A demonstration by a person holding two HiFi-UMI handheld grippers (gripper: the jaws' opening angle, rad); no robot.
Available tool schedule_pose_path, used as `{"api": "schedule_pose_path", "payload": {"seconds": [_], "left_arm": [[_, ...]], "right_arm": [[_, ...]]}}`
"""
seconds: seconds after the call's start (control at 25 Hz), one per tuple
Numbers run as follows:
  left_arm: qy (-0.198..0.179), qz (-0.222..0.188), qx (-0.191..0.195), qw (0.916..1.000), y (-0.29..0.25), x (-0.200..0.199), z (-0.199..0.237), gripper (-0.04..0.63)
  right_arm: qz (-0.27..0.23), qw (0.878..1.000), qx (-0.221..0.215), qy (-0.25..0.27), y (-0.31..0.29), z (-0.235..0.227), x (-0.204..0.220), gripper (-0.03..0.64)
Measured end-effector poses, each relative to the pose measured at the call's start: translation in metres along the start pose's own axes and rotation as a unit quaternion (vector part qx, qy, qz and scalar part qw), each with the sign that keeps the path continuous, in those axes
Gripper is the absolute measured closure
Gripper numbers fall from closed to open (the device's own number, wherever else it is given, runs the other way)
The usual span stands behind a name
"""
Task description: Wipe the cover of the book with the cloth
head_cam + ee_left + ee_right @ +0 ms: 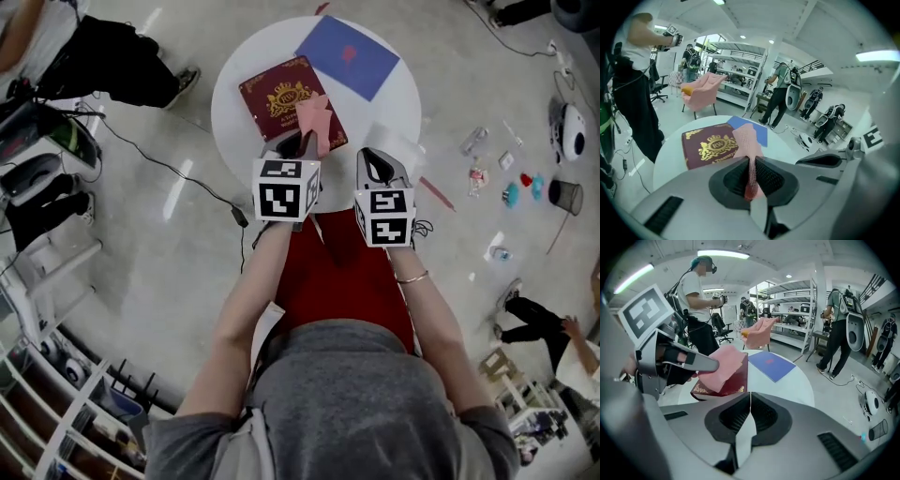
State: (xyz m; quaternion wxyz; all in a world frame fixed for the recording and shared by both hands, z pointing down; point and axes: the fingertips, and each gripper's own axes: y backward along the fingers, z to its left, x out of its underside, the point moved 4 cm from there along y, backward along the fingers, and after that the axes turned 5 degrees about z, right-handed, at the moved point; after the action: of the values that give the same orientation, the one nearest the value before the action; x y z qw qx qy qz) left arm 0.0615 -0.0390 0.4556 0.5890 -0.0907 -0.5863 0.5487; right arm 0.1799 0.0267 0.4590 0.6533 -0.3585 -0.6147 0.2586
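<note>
Bare table [398,94] beside book [277,98]; blue folder [347,54] beyond.

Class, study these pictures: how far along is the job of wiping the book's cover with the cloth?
Done: the left gripper is shut on the pink cloth. In hand: the cloth hangs over one corner of the maroon book; contact is unclear. Left: wiping across the cover. The right gripper is shut, empty.

Head view: steeply down from above onto the tabletop [394,103]. Left gripper view and right gripper view: low, close, across the same tabletop; all three share the book [281,98].
</note>
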Motion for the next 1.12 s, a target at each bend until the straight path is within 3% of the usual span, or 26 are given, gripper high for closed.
{"api": "schedule_pose_path", "payload": {"seconds": [0.2,0.4,0.8,1.12], "left_arm": [[-0.017,0.008,0.026,0.9995,-0.023,-0.005,-0.037,0.560],[-0.023,0.031,0.030,0.9988,-0.044,0.008,-0.042,0.560],[0.001,0.039,0.009,0.9992,-0.031,0.033,-0.016,0.560],[0.054,0.036,-0.025,0.9975,0.005,0.057,0.036,0.560]], "right_arm": [[0.000,1.000,-0.004,-0.003,0.006,-0.010,0.007,0.588],[0.005,1.000,-0.009,0.001,0.005,-0.010,0.009,0.588],[0.013,0.999,-0.025,0.029,-0.006,0.009,0.003,0.588],[0.024,0.997,-0.037,0.063,-0.027,0.033,-0.008,0.588]]}}
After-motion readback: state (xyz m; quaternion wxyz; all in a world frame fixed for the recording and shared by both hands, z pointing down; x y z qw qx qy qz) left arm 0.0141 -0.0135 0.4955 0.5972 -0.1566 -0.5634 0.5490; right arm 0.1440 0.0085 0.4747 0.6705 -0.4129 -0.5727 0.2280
